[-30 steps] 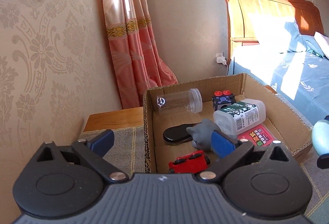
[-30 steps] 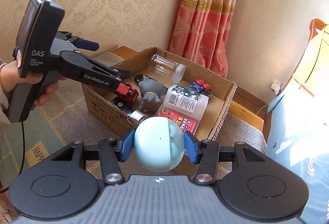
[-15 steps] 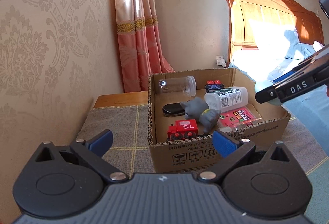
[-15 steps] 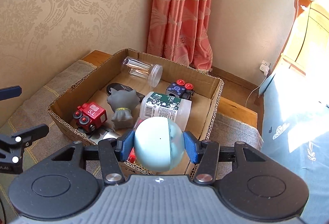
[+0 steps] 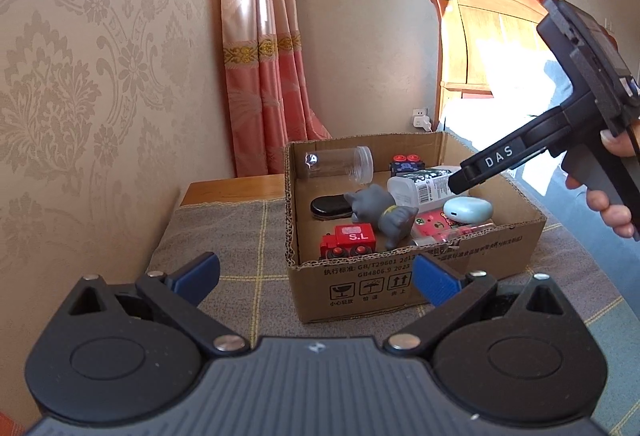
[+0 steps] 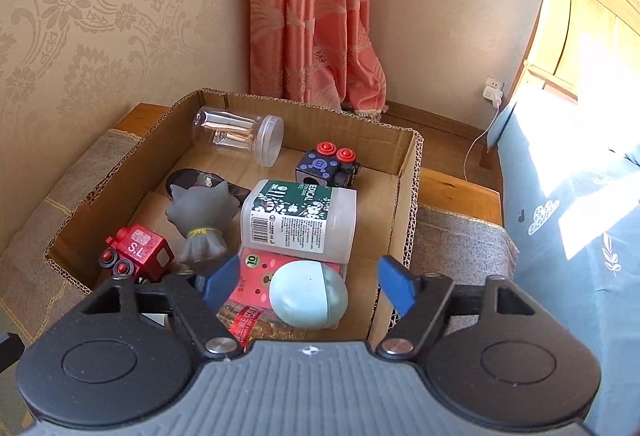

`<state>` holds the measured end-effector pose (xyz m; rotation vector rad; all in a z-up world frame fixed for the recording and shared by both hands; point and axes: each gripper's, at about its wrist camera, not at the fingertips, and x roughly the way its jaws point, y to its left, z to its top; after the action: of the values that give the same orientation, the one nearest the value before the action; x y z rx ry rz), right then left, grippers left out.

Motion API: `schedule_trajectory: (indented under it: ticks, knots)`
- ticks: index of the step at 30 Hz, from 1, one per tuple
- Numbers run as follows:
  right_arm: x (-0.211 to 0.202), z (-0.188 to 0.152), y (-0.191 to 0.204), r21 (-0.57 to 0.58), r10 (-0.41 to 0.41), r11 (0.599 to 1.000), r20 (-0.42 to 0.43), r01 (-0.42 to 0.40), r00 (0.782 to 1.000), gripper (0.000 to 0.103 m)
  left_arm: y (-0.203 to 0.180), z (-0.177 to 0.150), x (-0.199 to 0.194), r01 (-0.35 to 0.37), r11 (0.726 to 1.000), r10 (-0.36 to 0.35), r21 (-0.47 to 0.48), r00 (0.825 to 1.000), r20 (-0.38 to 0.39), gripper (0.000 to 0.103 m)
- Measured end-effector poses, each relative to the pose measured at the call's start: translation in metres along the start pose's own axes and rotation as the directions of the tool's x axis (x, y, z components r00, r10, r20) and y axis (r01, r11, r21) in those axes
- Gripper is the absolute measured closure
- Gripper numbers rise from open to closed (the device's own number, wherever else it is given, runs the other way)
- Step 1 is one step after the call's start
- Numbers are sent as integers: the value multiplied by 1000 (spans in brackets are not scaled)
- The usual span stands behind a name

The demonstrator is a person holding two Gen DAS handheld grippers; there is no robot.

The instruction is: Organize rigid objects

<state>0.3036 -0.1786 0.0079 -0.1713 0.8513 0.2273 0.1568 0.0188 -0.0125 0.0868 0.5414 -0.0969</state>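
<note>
Above the box [image 6: 404, 195], the right gripper [image 6: 308, 276] has its jaws opening wide; the smooth pale-blue egg [image 6: 308, 294] lies loose between them, on the red packet [image 6: 256, 268] inside the box. Outside the box's front wall, the left gripper [image 5: 316, 274] is spread wide, empty. Within the corrugated box: one clear jar [image 6: 236, 133], one white bottle [image 6: 300, 220], one grey rubber cat [image 6: 202, 220], one red train [image 6: 138, 250].

a pink curtain [image 6: 316, 11] hangs beside patterned wallpaper [image 5: 72, 83], near a wooden headboard [image 5: 492, 47].
</note>
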Motion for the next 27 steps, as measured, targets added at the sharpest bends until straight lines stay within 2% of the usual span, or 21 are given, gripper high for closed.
schedule_trajectory:
  ticks: [2,9,15,19,22,27]
  knots:
    - [-10,0,2,-9,-7,1000,35,7,999,0,1,0,-1,-4,1000,4,-5,1000,-3,1]
    - [-35,-3,10,36,-39,999,0,38,999,0,2,6,-10,-45,999,44,-27,999,-19,1]
    - [-66,-27,22,101,-113,988,-49,118,992,0,4,13,-18,-78,996,75,-53,996,-56,1]
    - [-88,-52,35,148,-178,972,-56,184,983,0,3,17,-21,-86,993,77,-75,990,-116,1]
    - [-102,-67,42,192,-177,964,-57,185,983,0,1,21,-27,-90,992,76,-92,987,-142,1]
    - [-121,-80,50,233,-151,960,-33,155,988,0,-5,25,-36,-86,993,75,-77,988,-137,0]
